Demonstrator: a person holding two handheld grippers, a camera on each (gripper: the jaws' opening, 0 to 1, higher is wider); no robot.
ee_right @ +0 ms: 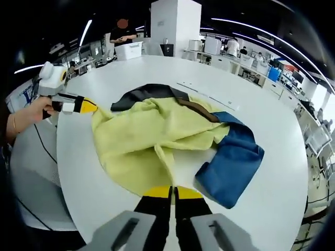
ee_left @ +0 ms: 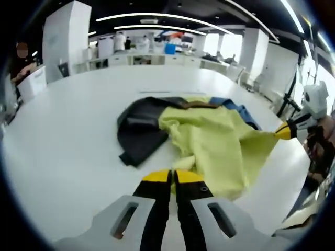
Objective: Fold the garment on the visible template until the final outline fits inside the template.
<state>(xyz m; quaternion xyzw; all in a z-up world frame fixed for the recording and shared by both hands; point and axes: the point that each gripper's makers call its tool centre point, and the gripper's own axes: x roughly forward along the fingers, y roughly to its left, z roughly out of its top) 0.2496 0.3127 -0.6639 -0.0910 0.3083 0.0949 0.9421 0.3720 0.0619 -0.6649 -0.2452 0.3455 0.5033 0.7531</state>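
A garment (ee_left: pixel 214 141) with a yellow body, a black sleeve (ee_left: pixel 138 130), a blue sleeve (ee_right: pixel 233 162) and a brown collar lies rumpled on the white table (ee_left: pixel 68 136). My left gripper (ee_left: pixel 172 177) is shut on the yellow hem at its near edge. It appears again in the right gripper view, left gripper (ee_right: pixel 89 106), at the cloth's left corner, held by a hand (ee_right: pixel 31 112). My right gripper (ee_right: pixel 172 192) is shut on the yellow fabric (ee_right: pixel 141 141) too, and it pinches the stretched corner, right gripper (ee_left: pixel 282 130). Faint template lines (ee_right: pixel 188 88) run just beyond the garment.
The round table's edge (ee_right: pixel 73 178) curves close to both grippers, with floor and cables below. A white bin (ee_right: pixel 128 50), a white pillar (ee_right: pixel 175 26), desks and standing people lie far behind the table.
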